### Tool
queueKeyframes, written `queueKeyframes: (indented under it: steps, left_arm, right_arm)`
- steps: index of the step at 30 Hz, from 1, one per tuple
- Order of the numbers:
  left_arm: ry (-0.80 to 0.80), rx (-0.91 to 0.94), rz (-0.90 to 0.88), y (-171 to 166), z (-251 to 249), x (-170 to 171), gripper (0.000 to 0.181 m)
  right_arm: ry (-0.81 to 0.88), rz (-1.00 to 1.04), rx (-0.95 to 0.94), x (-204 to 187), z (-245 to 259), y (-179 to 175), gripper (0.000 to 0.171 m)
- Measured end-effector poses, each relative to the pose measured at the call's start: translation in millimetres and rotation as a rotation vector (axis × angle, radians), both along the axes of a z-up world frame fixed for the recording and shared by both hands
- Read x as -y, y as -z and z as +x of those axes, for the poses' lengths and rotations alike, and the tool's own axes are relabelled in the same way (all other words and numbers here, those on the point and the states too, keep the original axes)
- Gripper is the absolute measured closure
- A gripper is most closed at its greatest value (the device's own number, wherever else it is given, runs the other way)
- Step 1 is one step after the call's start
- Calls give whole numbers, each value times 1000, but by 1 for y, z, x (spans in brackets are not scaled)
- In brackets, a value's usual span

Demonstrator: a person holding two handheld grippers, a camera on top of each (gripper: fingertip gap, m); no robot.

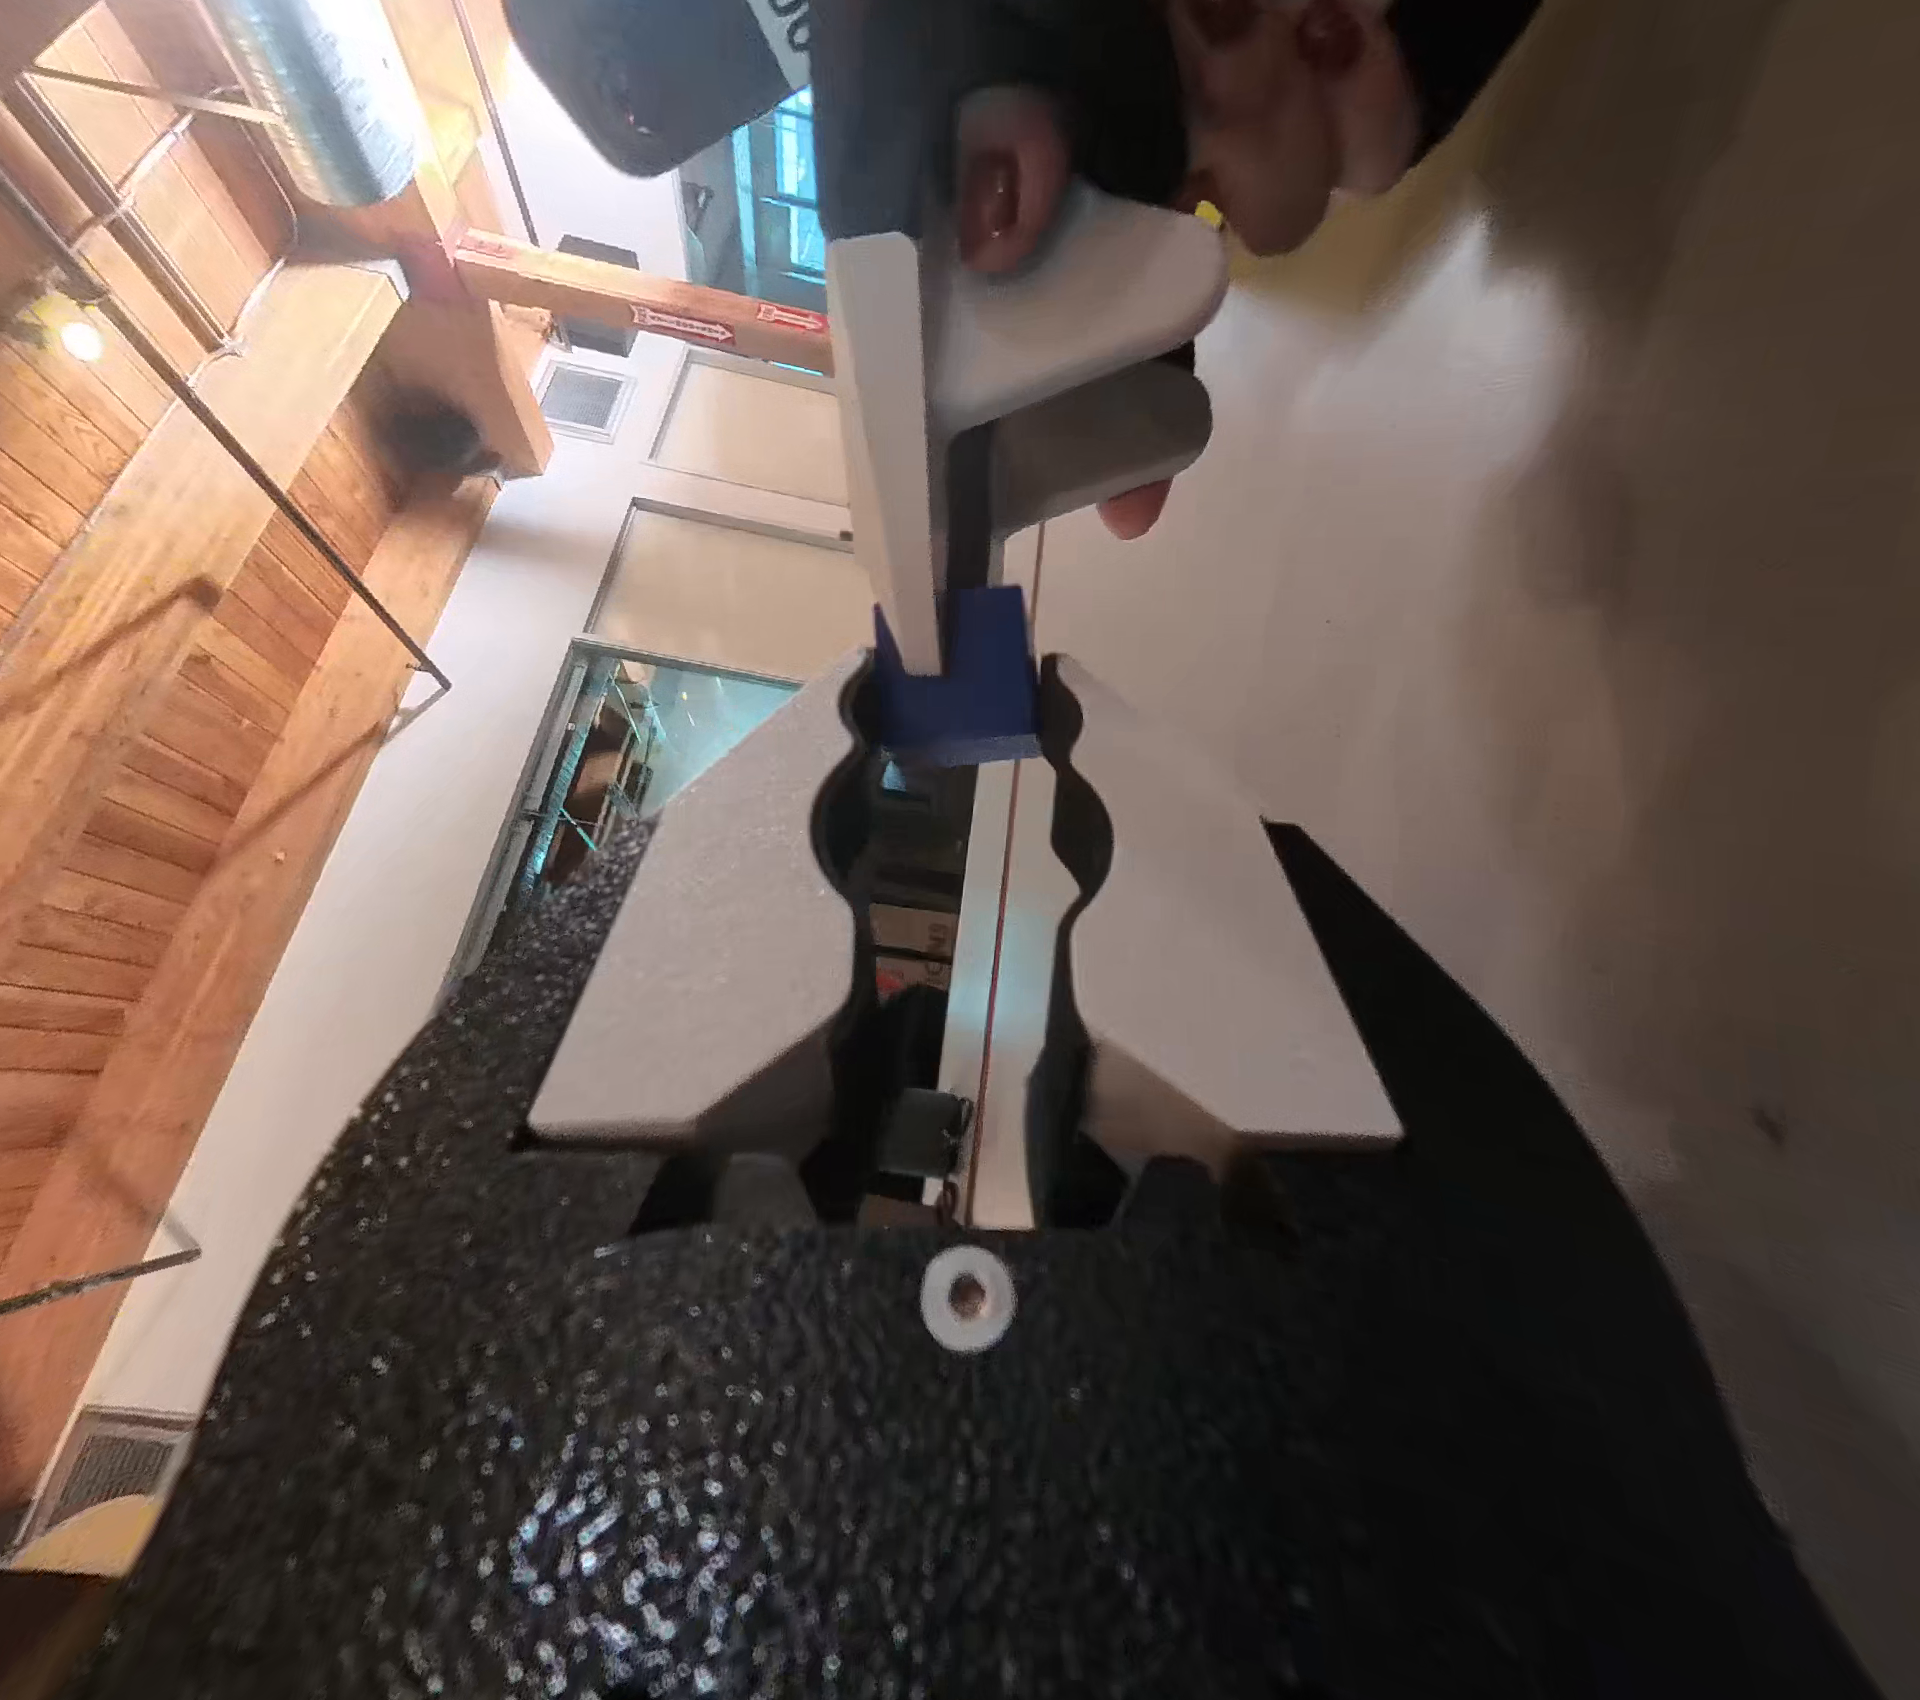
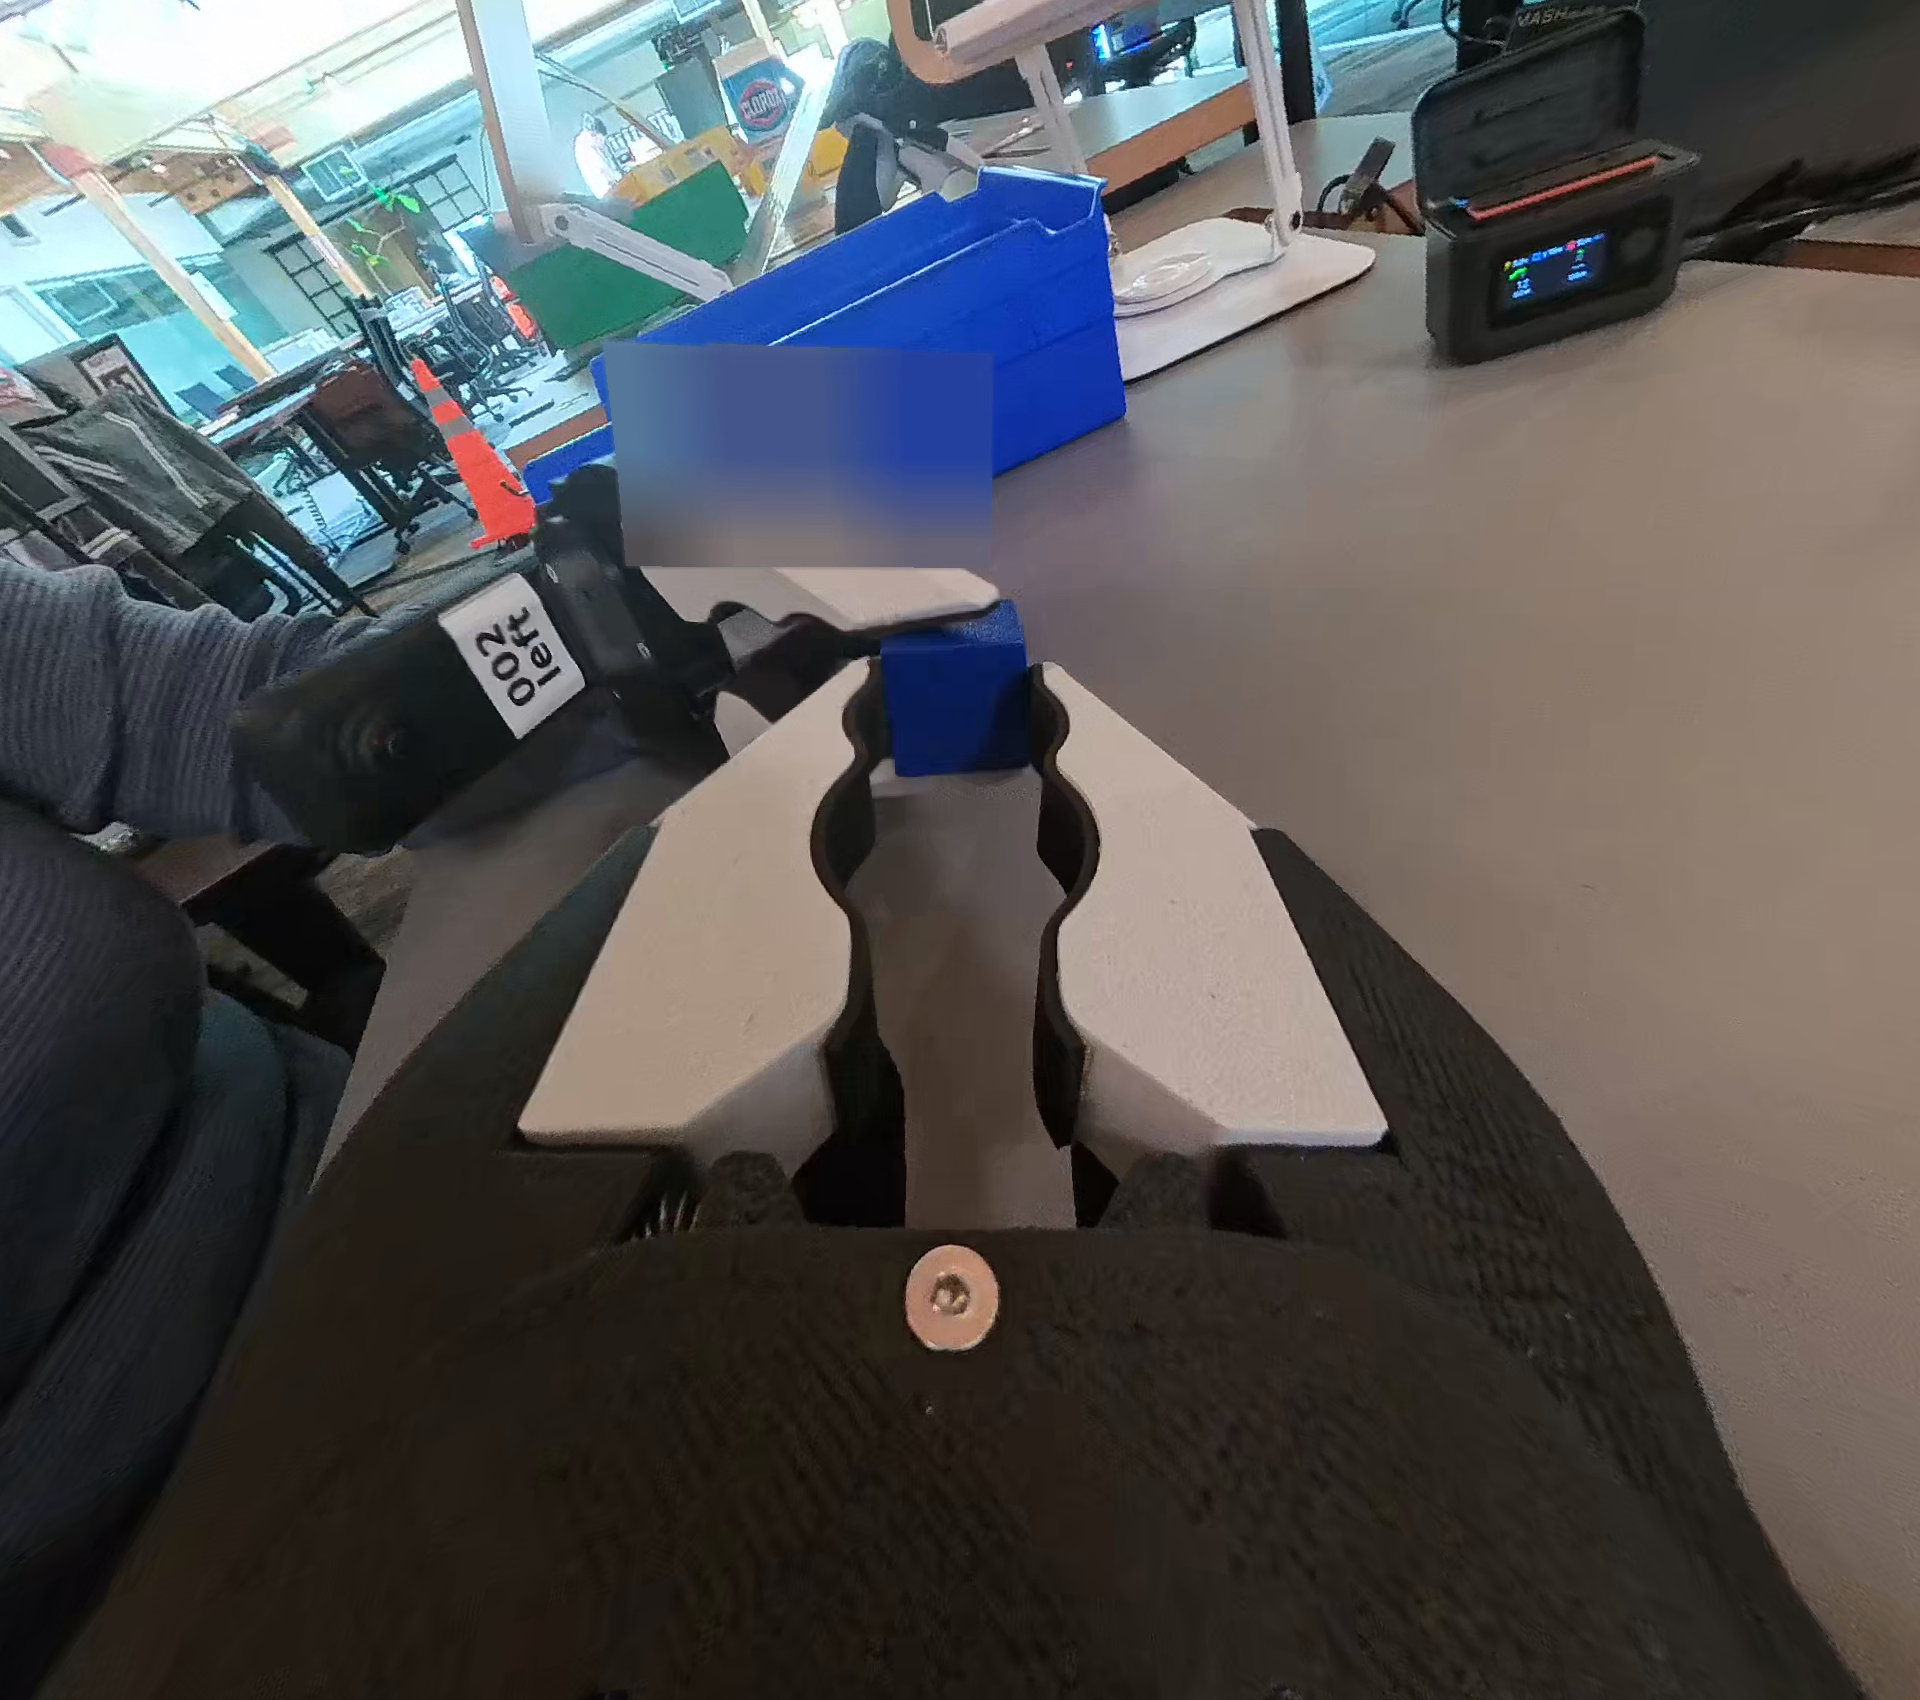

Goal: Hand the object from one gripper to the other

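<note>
So the block [image 2: 951, 705] sits dead center of the right wrist view, wedged between the right gripper [image 2: 951, 710] tips, with the left gripper [image 2: 914, 606] coming in from the left and over its top. Behind it, upper middle, a bin [image 2: 1039, 320] sits on the table [image 2: 1507, 663]; a small case [image 2: 1548, 237] is at upper right.

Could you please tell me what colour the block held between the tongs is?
The block is solid blue, clearest in the right wrist view.
</note>
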State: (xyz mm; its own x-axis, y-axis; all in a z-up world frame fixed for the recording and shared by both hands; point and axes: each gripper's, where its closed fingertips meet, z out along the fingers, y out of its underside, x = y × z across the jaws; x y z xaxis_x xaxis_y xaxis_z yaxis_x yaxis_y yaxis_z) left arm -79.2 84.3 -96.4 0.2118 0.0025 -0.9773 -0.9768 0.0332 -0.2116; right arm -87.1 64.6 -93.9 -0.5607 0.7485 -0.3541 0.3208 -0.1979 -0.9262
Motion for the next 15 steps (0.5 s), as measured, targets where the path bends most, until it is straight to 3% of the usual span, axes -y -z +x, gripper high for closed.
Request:
queueKeyframes:
  steps: [4,8,11,15]
  left_arm:
    - [-53,183,-19,-5,-14,-4,155]
    - [-21,622,-49,-15,-33,-5,155]
    - [142,1053,-74,-31,-34,-1,155]
    - [486,1551,-128,-58,-24,9,155]
  right_arm:
    - [58,9,-77,-5,-5,-8,139]
    - [157,136,-231,-15,-6,-22,124]
    - [248,365,-384,-19,-6,-30,120]
    - [373,779,-628,-12,-6,-39,118]
